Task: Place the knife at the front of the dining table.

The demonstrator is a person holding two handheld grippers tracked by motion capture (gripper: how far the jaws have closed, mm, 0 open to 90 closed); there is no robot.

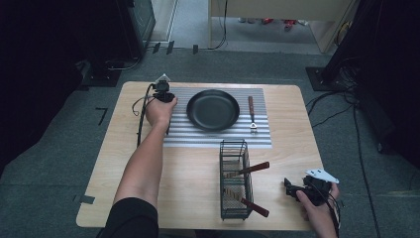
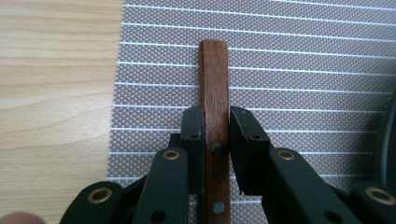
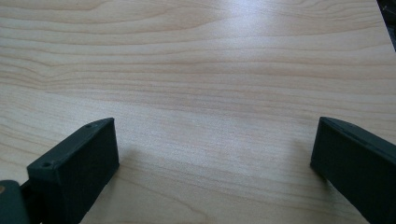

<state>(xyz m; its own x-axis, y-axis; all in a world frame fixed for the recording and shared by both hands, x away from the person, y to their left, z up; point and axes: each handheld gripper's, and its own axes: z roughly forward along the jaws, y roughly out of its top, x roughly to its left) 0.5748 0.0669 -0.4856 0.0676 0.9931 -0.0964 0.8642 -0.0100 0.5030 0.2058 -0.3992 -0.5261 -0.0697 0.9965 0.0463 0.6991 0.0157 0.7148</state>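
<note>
A wooden utensil handle with metal rivets lies on the grey striped mat. My left gripper is shut on it, one jaw pressed to each side. From above, the left gripper is at the mat's left end, beside the black pan, and the hand hides the utensil there. My right gripper rests near the table's front right corner. Its jaws stand wide open over bare wood with nothing between them.
A wooden-handled fork lies on the mat right of the pan. A black wire basket stands at the front centre with two wooden-handled utensils sticking out to its right. The pan's rim is close to the left gripper.
</note>
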